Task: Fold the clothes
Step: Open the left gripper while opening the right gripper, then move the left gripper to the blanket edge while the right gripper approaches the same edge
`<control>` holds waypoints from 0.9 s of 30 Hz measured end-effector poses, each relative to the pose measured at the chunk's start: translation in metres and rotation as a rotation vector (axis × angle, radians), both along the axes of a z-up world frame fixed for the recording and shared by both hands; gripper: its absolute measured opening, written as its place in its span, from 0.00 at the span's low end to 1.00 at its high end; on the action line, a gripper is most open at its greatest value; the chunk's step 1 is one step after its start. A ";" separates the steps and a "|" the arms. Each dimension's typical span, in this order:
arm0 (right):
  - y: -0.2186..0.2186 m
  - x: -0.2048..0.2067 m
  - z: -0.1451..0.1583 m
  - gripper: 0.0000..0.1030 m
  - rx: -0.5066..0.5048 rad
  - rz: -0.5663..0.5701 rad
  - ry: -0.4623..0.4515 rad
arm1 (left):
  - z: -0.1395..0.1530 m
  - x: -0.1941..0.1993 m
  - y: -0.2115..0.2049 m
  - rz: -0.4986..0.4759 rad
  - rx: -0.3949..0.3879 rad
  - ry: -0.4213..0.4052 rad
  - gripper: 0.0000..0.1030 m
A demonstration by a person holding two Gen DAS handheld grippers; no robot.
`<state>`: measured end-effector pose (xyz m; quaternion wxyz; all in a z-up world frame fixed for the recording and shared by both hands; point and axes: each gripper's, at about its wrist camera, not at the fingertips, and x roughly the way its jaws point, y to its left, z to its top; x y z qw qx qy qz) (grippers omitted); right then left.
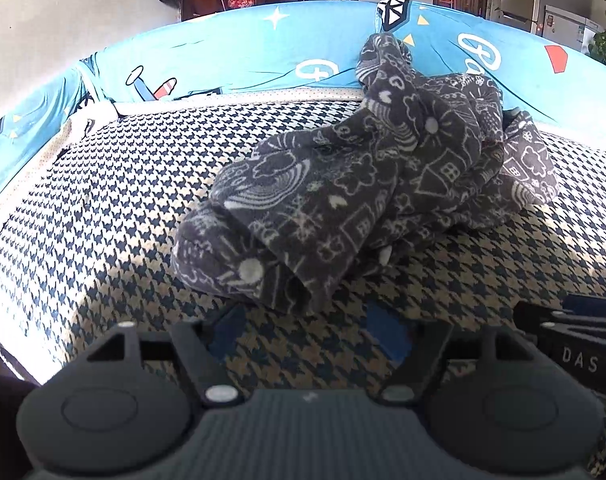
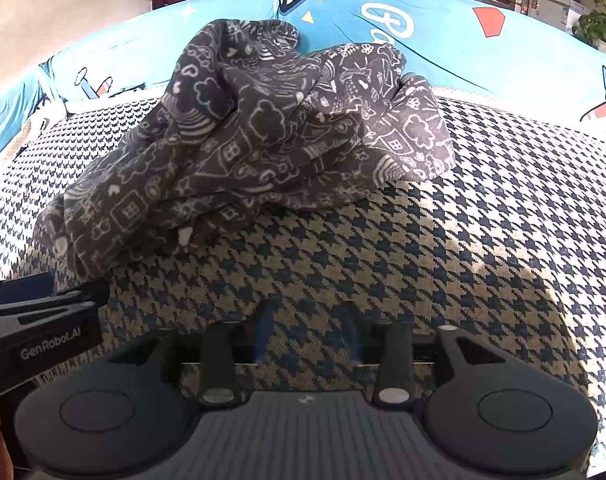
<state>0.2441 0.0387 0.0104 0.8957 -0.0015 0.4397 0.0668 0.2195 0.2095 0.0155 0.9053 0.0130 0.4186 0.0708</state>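
Nearest the cameras, the left hand-held gripper (image 1: 307, 334) stands with its jaws apart over the houndstooth seat cover (image 1: 115, 208), nothing between the blue pads, its tips just short of the garment's front edge. The right hand-held gripper (image 2: 309, 336) likewise has its jaws parted and empty, over bare cover, with the garment well ahead and to its left. Both units sit side by side, the one visible at the edge of the other's view; judged risk: a simultaneous reach toward the same hem could bring the two bodies into contact. Next out, the grey patterned fleece garment (image 1: 363, 184) lies crumpled in a heap on the seat, layers overlapping, with white buttons showing at the near fold (image 1: 251, 268). No hem, sleeve or collar can be identified with certainty. Judged risk: a pinch at the near fold is likely to catch several layers at once, so the heap would lift as a lump rather than spread flat. A shallow bite on thick fleece may also slip. A low approach could snag the seat cover itself. Farthest, the garment's rear portion rests against the blue printed backrest cover (image 1: 231, 52); pulling forward may drag that loose cover along.
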 end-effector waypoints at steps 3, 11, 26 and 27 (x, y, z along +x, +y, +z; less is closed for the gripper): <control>0.001 0.007 0.002 0.50 0.007 0.014 0.000 | 0.003 0.008 0.001 -0.008 0.006 -0.011 0.89; 0.010 0.031 -0.001 0.56 -0.026 0.079 0.007 | 0.003 0.031 0.009 -0.015 0.035 -0.030 1.00; -0.021 0.098 0.000 0.67 0.190 0.002 0.029 | 0.012 0.093 0.021 -0.111 0.054 -0.119 1.00; -0.021 0.100 0.001 0.68 0.205 0.005 0.025 | 0.012 0.096 0.022 -0.113 0.045 -0.127 1.00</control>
